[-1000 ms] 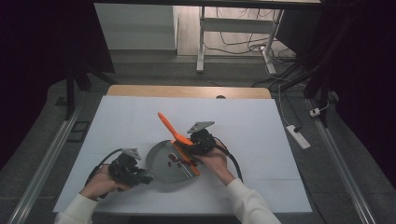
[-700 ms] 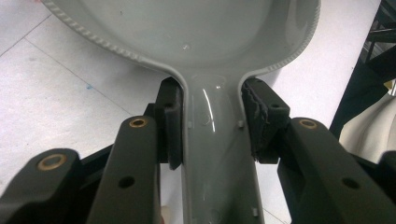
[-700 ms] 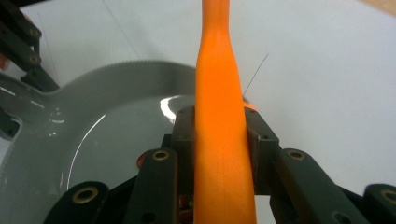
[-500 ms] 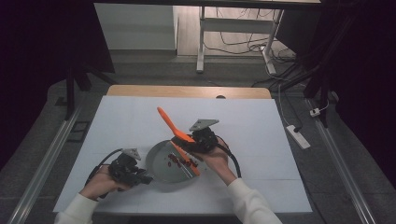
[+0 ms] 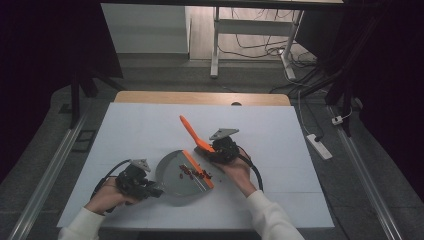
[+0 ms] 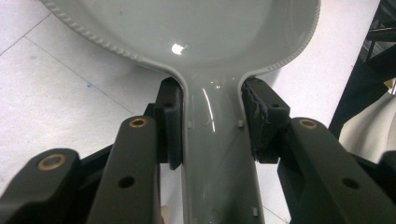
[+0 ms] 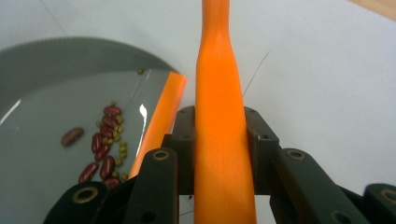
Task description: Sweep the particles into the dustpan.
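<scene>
Your left tongs [image 5: 150,190] are clamped on the grey dustpan [image 5: 175,175] by its handle; in the left gripper view the pads [image 6: 170,119] press both sides of the handle's neck, just behind where the pan widens. That grip looks meant to pin the pan flat on the tabletop [image 5: 280,135] so it cannot slide while you sweep. Your right tongs [image 5: 214,150] are closed on the orange brush [image 5: 190,131]; the right gripper view shows the handle squeezed between the pads, its free end pointing toward 11 o'clock in the high view. The brush head rests along the pan's orange lip [image 5: 197,169], on the pan's 3 o'clock side.

Red beans [image 7: 103,149], mixed with small greenish grains, lie inside the pan just past the lip, so the sweep seems largely done. They sit near the open edge, though; tip the mouth down and they would likely roll out.

For room, you have bare white tabletop from 12 through 3 o'clock of the pan. Toward 6 o'clock the front edge of the tabletop is near, and your left hand [image 5: 107,197] sits close to it, so I'd move away from yourself rather than back.
</scene>
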Demonstrator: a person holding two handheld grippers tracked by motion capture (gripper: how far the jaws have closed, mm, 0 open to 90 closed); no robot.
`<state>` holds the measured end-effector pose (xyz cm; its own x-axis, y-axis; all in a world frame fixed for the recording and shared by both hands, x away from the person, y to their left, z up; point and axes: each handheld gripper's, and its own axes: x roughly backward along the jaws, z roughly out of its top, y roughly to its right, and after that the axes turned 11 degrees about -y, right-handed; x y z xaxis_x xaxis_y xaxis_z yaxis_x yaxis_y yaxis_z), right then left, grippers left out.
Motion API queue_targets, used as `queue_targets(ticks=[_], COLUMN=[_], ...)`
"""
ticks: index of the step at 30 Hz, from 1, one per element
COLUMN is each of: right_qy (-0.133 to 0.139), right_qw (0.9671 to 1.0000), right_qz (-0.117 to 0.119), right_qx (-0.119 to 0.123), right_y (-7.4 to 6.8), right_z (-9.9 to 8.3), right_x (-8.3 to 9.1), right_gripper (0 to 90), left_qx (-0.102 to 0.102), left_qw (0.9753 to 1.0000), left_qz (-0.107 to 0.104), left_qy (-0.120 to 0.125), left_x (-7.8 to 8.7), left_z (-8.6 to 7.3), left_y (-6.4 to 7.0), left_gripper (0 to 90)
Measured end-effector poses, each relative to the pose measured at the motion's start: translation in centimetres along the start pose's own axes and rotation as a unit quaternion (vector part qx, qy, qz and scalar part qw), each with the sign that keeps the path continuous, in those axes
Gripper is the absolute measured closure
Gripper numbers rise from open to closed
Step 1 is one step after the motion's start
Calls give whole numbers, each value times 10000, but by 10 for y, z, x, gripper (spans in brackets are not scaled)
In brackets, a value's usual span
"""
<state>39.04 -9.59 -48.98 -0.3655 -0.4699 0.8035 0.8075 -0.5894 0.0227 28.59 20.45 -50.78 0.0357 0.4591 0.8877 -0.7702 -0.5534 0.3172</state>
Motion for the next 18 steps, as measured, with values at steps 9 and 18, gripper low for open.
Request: queue_targets(ticks=[9, 18], right_qy=[-35, 33], right_qw=[10000, 9999], right_qz=[30, 6], right_qx=[16, 143], right_y=[-2, -20], right_z=[-7, -8], right_x=[3, 0], right_gripper=[706, 705], left_qx=[-7, -1], left_qw=[10000, 10000], left_qz=[4, 18], left_qy=[-27, -31], left_x=[2, 2], left_z=[-2, -2], left_y=[1, 2], left_gripper=[614, 614])
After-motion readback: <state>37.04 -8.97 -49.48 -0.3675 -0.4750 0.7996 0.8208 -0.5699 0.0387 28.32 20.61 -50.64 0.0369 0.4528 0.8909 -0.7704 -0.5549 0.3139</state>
